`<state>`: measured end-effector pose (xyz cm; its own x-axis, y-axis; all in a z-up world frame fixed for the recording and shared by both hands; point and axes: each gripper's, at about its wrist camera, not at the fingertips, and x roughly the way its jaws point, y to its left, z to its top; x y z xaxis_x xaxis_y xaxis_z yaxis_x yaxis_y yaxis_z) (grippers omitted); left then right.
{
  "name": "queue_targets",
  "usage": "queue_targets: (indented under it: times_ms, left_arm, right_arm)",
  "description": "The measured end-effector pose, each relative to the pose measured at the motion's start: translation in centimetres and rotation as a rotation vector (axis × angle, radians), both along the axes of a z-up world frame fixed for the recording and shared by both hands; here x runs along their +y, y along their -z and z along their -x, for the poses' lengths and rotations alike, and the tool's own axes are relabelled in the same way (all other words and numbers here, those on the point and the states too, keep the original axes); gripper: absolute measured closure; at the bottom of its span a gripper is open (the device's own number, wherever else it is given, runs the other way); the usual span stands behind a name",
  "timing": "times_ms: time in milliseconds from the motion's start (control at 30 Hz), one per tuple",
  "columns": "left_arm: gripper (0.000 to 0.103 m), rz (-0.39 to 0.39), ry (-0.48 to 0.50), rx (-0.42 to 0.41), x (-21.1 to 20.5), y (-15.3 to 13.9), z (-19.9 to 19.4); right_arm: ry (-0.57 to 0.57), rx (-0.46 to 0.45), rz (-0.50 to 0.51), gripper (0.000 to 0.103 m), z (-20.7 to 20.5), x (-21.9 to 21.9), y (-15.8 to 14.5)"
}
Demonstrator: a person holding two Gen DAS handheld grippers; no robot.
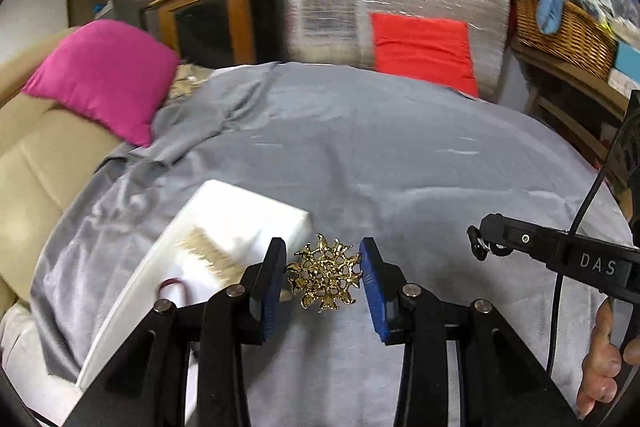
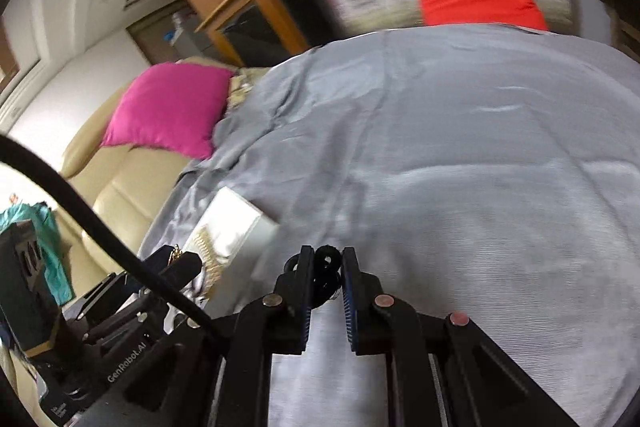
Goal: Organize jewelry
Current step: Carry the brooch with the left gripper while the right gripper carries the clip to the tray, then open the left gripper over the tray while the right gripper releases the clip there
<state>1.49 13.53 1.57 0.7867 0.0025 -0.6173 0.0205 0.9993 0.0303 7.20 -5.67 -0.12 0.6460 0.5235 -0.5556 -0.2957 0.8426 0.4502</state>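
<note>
Two grippers are hovering over the grey cloth (image 1: 360, 147). The left gripper (image 1: 324, 275) is holding a gold brooch (image 1: 325, 273) between its blue pads, its jaws set wide around it, just right of the white box (image 1: 224, 227). The right gripper (image 2: 325, 273) is pinching a black chain (image 2: 325, 267), fingers nearly closed, nearer the cloth's right side.

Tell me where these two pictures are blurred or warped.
Left wrist view: the gold brooch between the jaws is sharp, the white box and the silver panel smear with motion, and the edges bend fisheye-style. Right wrist view: blurrier overall, the grey cloth streaked, with only the black beads and the jaws crisp.
</note>
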Motion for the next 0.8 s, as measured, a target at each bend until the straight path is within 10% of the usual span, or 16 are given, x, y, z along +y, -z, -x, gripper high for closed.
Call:
queue_targets:
  times_ms: [333, 800]
  left_arm:
    - [0.064, 0.04, -0.207, 0.008, 10.4, 0.2, 3.6]
    - [0.064, 0.077, -0.39, 0.238, 20.1, 6.8, 4.7]
  right_arm:
    - [-0.231, -0.064, 0.006, 0.088, 1.4, 10.8, -1.7]
    - [-0.526, -0.021, 0.114, 0.088, 2.9, 23.7, 2.8]
